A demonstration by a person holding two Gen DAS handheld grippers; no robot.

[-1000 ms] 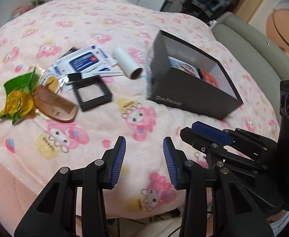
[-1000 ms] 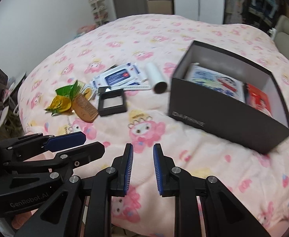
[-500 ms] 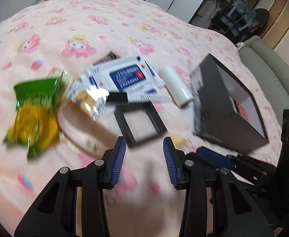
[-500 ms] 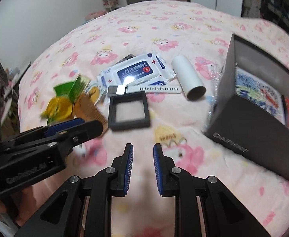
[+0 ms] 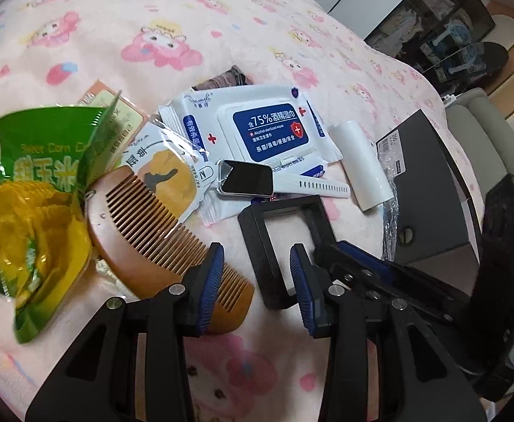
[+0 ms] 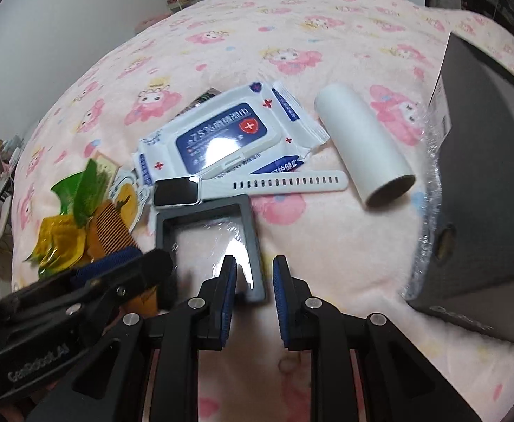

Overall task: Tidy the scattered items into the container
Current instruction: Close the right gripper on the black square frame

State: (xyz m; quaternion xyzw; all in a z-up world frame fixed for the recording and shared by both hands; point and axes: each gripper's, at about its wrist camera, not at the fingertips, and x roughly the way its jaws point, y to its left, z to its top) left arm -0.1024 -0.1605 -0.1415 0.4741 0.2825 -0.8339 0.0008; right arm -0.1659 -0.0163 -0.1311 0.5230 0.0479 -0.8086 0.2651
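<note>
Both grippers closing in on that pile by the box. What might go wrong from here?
1. The left gripper and right gripper both hover over the black frame, close together; they may collide.
2. The frame's clear film centre could crease or tear under a pad.
3. The watch overlaps the wipes pack and touches the frame's far edge; lifting the frame might drag it.
</note>
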